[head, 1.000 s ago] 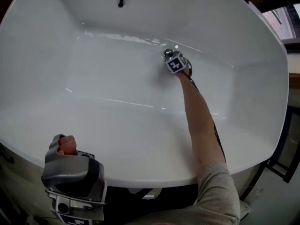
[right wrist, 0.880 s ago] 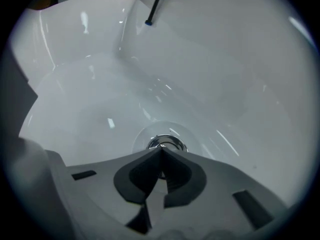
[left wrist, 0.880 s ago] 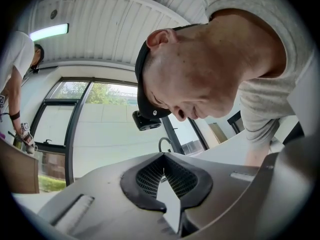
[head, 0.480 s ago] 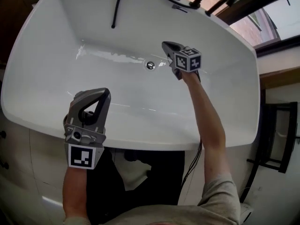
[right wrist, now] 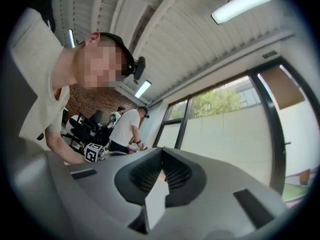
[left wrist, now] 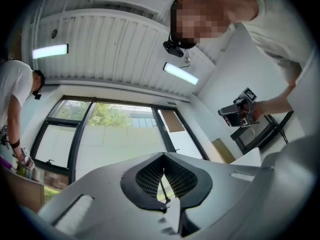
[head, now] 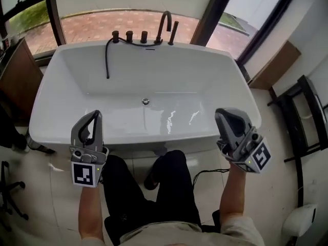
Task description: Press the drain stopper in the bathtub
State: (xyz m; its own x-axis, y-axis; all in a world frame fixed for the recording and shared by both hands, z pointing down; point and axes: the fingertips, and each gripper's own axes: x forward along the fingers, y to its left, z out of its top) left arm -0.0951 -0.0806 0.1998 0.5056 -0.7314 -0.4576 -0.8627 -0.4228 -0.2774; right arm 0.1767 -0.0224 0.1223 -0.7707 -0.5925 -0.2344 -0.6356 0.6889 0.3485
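Observation:
The white bathtub (head: 61, 111) fills the middle of the head view. Its small round chrome drain stopper (head: 145, 101) sits on the tub floor with nothing touching it. My left gripper (head: 96, 114) is held up in front of the tub's near rim at the left, jaws together. At the right of the near rim my right gripper (head: 223, 111) is raised the same way, also shut and empty. Both gripper views look upward at ceiling and windows, and the left gripper (left wrist: 163, 159) and right gripper (right wrist: 161, 154) show their jaws meeting at the tip.
A dark faucet (head: 165, 21) with knobs stands on the far rim, and a black hose (head: 107, 60) hangs into the tub. A brown cabinet (head: 18, 76) is at the left and a black rack (head: 302, 117) at the right. Another person (right wrist: 127, 129) stands in the background.
My right gripper has come away from the drain stopper and out of the tub. Both grippers now sit raised before the near rim, and the head view has drawn back to show the whole tub.

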